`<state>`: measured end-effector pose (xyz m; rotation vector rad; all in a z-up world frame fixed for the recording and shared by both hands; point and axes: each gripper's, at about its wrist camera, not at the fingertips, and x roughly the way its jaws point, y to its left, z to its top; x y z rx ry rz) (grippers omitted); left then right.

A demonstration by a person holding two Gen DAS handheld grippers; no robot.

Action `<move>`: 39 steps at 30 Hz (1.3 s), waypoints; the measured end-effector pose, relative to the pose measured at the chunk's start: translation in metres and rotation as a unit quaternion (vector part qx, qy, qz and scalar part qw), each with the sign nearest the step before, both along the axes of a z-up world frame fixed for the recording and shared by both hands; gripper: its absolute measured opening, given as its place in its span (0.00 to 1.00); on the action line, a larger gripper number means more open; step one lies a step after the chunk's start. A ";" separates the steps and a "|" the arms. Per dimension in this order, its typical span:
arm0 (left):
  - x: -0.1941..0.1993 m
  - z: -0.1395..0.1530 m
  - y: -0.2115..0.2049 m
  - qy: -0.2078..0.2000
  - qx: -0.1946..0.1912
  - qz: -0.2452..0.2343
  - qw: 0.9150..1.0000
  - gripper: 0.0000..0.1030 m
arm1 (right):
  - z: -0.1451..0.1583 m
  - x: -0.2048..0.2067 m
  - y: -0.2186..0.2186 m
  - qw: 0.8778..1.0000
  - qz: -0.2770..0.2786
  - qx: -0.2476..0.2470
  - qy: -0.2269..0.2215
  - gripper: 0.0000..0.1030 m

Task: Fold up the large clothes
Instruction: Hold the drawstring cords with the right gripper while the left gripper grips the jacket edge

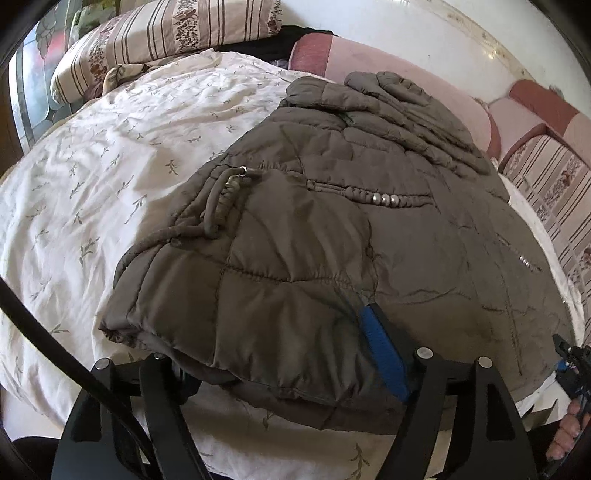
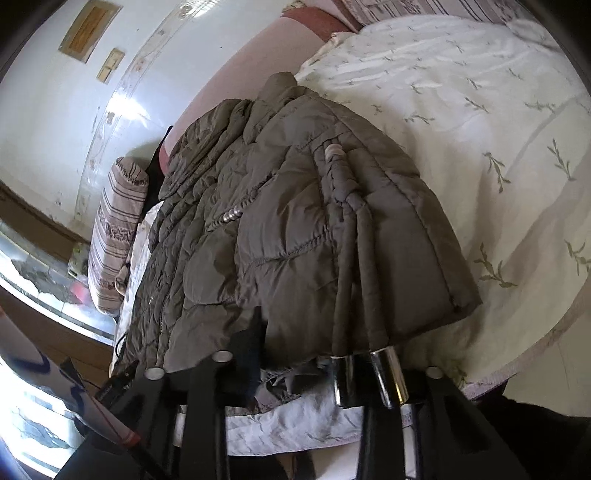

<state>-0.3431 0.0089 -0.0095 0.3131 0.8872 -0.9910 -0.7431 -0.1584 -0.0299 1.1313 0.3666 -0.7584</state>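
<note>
A brown quilted jacket (image 1: 332,229) lies folded into a thick bundle on the white leaf-print bedsheet (image 1: 92,192). My left gripper (image 1: 280,358) stands wide at the jacket's near edge. Its blue-padded right finger (image 1: 384,354) rests on top of the fabric, and the left finger is hidden under the fold. In the right wrist view the jacket (image 2: 295,221) drapes over my right gripper (image 2: 291,343). One dark finger (image 2: 253,332) digs into the hem and the other is hidden. Two cords with metal ends (image 2: 388,376) hang over it. The right gripper (image 1: 565,362) also shows at the jacket's right edge.
Striped pillows (image 1: 166,33) lie at the head of the bed and another striped pillow (image 1: 546,192) along the right side. A pink padded cushion (image 1: 369,62) runs along the white wall. A black cable (image 1: 55,350) crosses the lower left. A person's hand (image 1: 565,432) holds the right gripper.
</note>
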 end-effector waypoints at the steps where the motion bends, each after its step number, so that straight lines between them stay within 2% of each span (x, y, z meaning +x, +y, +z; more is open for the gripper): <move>1: 0.000 0.000 -0.001 -0.003 0.003 0.000 1.000 0.76 | 0.003 0.001 0.001 1.000 0.000 -0.008 -0.001 0.22; 5: -0.003 -0.001 -0.002 -0.012 0.009 0.000 1.000 0.81 | 0.011 0.009 0.005 0.999 0.006 -0.042 0.031 0.19; 9: -0.004 0.000 -0.003 -0.017 0.011 0.003 1.000 0.81 | 0.005 0.008 0.002 0.999 0.007 -0.031 0.036 0.20; 10: -0.003 0.000 -0.003 -0.013 0.008 0.005 1.000 0.75 | 0.004 0.008 0.002 0.999 0.008 -0.029 0.036 0.20; 11: -0.002 0.001 -0.002 -0.011 0.004 0.008 1.000 0.64 | 0.003 0.008 0.001 0.999 0.009 -0.027 0.037 0.22; 13: -0.001 0.003 -0.001 -0.008 -0.003 0.009 1.000 0.55 | 0.001 0.008 0.001 0.999 0.010 -0.025 0.038 0.25; 20: -0.008 0.006 -0.003 -0.034 -0.009 0.012 0.999 0.34 | 0.001 0.010 0.002 0.998 0.011 -0.032 0.045 0.28; 22: -0.009 0.007 -0.003 -0.039 -0.013 0.012 0.999 0.32 | 0.001 0.010 0.002 0.998 0.010 -0.031 0.045 0.28; 29: -0.020 0.008 -0.008 -0.086 0.000 0.007 0.996 0.30 | 0.001 0.011 0.002 0.998 0.009 -0.037 0.049 0.29; 39: -0.029 0.006 -0.011 -0.128 0.017 0.002 0.992 0.30 | 0.003 0.013 0.003 0.997 0.013 -0.045 0.061 0.28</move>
